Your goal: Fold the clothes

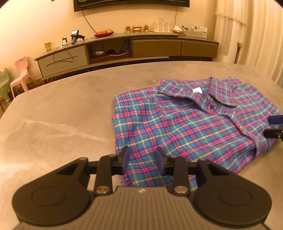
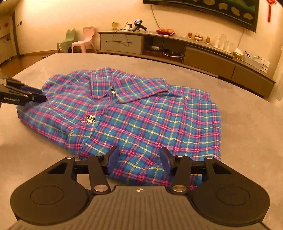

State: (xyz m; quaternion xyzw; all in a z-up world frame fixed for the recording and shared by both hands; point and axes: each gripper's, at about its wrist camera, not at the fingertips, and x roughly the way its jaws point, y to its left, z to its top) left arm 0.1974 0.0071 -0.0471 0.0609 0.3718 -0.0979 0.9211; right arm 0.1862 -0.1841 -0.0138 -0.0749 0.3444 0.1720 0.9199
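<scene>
Lying folded on the grey desk (image 1: 53, 113), the plaid shirt (image 1: 176, 123) sits collar-away from you, buttoned front up, and everything else is placed here against it. Your left hand-held gripper (image 1: 142, 159) hangs over the shirt's near left corner, its blue pads (image 1: 126, 161) standing partly apart with the hem showing in the gap and neither pad pressing on the cloth. From the right wrist view that same tool shows at the shirt's left edge. Your right hand-held gripper (image 2: 139, 160) hangs over the shirt's near hem, toward its right half, jaws fairly wide and closing, with plaid cloth visible between the pads (image 2: 166, 160) but not pinched.

Around the shirt the desk is bare on the left and far sides. Beyond the shirt's collar a long low cabinet (image 1: 123, 47) runs along the wall, carrying a red fruit dish (image 1: 103, 33), glasses (image 1: 161, 24) and a dangling cable. Left of the cabinet stands a pink plastic chair (image 1: 22, 74), with a pale green one beside it. A dark framed panel (image 2: 212, 10) hangs on the wall above.
</scene>
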